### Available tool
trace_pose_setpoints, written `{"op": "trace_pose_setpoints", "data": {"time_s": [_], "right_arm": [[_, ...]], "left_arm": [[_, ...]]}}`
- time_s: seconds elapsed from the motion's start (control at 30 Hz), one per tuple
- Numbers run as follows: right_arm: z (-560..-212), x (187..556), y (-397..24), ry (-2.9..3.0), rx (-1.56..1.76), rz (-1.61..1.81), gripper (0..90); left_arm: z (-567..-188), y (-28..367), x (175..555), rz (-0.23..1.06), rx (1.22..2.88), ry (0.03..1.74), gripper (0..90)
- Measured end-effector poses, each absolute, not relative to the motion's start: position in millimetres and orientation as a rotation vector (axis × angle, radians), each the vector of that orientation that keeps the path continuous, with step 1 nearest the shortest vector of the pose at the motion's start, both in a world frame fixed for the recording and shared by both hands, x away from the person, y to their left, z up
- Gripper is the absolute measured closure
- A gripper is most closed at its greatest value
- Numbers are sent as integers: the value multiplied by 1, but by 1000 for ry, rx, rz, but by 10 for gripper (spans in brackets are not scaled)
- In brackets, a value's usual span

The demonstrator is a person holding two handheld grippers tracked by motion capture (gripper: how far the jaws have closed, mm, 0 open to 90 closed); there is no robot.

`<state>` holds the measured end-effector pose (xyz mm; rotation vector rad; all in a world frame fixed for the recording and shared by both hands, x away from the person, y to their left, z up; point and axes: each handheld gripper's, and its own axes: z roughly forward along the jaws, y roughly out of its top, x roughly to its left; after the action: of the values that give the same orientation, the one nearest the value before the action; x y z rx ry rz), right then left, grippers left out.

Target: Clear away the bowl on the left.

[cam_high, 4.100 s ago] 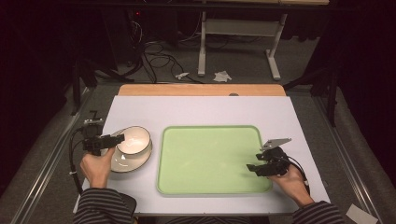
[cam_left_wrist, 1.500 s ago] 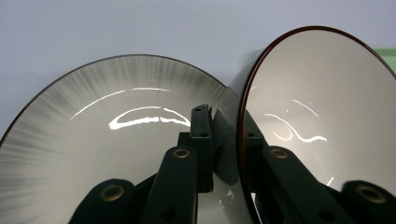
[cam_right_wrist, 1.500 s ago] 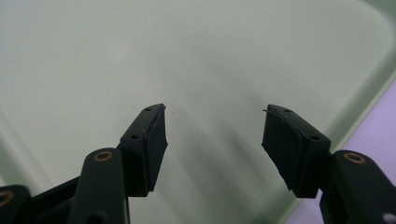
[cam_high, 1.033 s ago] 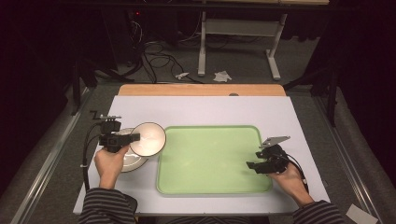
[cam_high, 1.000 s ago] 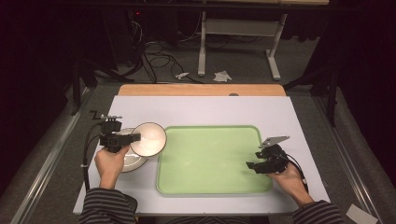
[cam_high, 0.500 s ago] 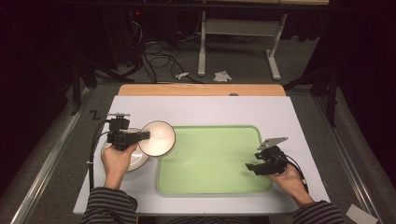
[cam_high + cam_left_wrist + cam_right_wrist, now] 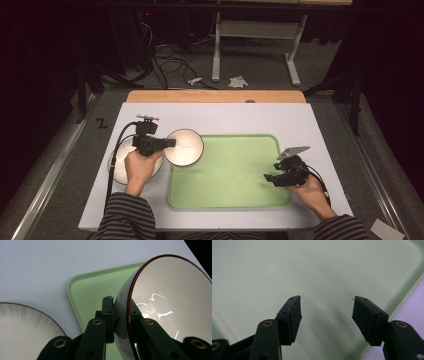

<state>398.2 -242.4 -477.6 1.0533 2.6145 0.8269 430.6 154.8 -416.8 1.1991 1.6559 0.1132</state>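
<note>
My left gripper [image 7: 169, 143] [image 7: 122, 322] is shut on the rim of a bowl [image 7: 184, 147] [image 7: 170, 307], cream inside with a dark outside and a reddish rim. The bowl hangs in the air over the left edge of the green tray [image 7: 235, 172] [image 7: 87, 290]. A cream plate [image 7: 116, 165] [image 7: 22, 330] lies on the white table under my left hand. My right gripper [image 7: 270, 178] [image 7: 326, 315] stands open low over the tray's right part, with nothing between its pads.
The white table top [image 7: 225, 115] has a wooden strip [image 7: 215, 96] along its far edge. Beyond it, on the dark floor, are cables and the legs of a stand [image 7: 215, 50]. The tray's raised rim [image 7: 409, 287] runs close to my right gripper.
My left gripper has lifted the bowl off the plate and carried it right, from over the plate to the tray's left edge. The right gripper has stayed put.
</note>
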Motion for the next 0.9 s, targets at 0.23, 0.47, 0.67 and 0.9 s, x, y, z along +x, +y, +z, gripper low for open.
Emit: {"op": "trace_pose_setpoints", "data": {"time_s": [0.23,0.47,0.67,0.9], "right_arm": [[-476,397,-244,2595,1040,841,415],[-476,398,-244,2591,1041,847,415],[-476,397,-243,2591,1033,842,415],[-473,396,-245,2566,1032,862,423]], "left_arm": [[-408,138,432,91,1248,1622,818],[-408,122,439,75,1281,1616,818],[-410,102,445,46,1305,1597,818],[-413,81,453,20,1346,1580,818]]}}
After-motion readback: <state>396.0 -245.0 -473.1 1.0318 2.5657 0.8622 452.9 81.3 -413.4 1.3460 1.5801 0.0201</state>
